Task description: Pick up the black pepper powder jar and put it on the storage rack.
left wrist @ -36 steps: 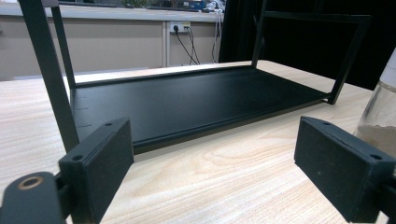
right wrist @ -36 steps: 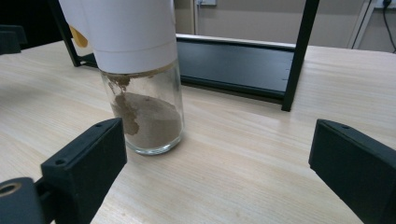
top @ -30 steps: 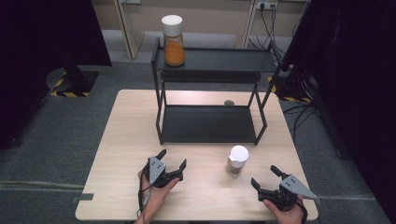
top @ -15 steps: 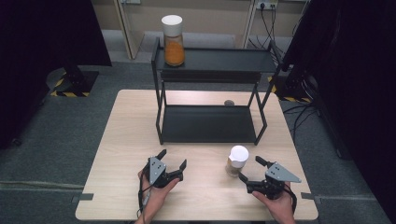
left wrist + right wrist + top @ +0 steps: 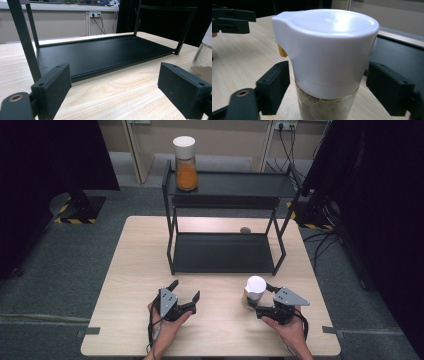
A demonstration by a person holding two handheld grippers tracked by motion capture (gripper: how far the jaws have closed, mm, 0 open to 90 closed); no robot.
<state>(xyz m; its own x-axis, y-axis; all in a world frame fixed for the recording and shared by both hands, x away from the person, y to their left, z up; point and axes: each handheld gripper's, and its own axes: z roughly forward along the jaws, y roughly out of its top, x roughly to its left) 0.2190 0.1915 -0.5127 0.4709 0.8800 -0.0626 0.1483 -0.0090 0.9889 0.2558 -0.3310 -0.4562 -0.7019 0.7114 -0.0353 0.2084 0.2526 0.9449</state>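
high view: my right gripper (image 5: 261,301) at lower right, jaws just closing around white-lidded jar (image 5: 254,291), left gripper (image 5: 184,295) spread empty lower centre | left gripper view: jar (image 5: 203,63) at right edge, black shelf (image 5: 105,53) ahead | right gripper view: jar (image 5: 327,62) centred between jaws, gaps either side, not yet clamped | step: grasping; next: close fully, then lift.

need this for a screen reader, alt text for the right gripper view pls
A white-lidded glass jar of brownish powder stands on a wooden table, between the open black pads of the right gripper, which do not visibly touch it. A black shelf lies behind.
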